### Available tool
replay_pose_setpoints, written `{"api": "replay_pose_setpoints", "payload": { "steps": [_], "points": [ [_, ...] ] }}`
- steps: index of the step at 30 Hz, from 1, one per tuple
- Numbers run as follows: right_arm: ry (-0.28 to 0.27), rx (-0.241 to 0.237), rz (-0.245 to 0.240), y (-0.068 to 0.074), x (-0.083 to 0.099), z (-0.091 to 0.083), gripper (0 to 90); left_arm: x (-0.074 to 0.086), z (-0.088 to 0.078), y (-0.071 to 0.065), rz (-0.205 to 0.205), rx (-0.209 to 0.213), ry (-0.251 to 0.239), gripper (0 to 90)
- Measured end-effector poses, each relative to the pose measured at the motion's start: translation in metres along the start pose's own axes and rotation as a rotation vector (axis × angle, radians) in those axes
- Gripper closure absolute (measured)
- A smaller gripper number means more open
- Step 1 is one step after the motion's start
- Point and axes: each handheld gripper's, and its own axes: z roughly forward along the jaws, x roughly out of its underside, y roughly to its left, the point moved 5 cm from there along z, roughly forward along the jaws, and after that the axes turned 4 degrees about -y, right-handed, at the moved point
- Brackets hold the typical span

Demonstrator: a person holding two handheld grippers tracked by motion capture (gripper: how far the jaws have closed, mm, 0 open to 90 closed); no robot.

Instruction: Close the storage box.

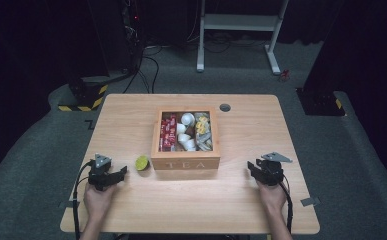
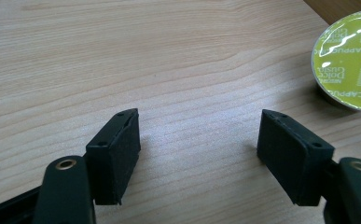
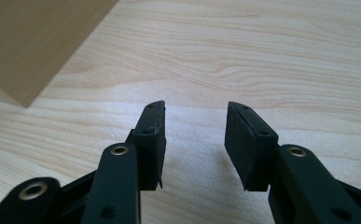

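Both the left gripper [image 2: 199, 140] and right gripper [image 3: 194, 140] are being held open and empty near the table's [image 1: 131, 210] front edge; next, the green capsule [image 1: 142, 162] is probably to be approached

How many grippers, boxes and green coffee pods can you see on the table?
Grippers: 2, the left gripper and the right gripper
Boxes: 1, the tea box
Green pods on the table: 1, the pod
Total: 4
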Motion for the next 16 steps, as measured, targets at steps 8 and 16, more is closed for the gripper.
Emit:
{"api": "replay_pose_setpoints", "payload": {
  "steps": [8,16],
  "points": [
    [0.035,0.051,-0.031,0.0017,0.0063,0.0061,52.9,0.0000,0.0001,0.0000,0.000,0.000,-0.001,30.2],
    [0.044,0.053,-0.045,0.0051,0.0051,0.0091,44.1,0.0000,0.0001,-0.0002,0.000,0.001,-0.001,29.8]
  ]
}}
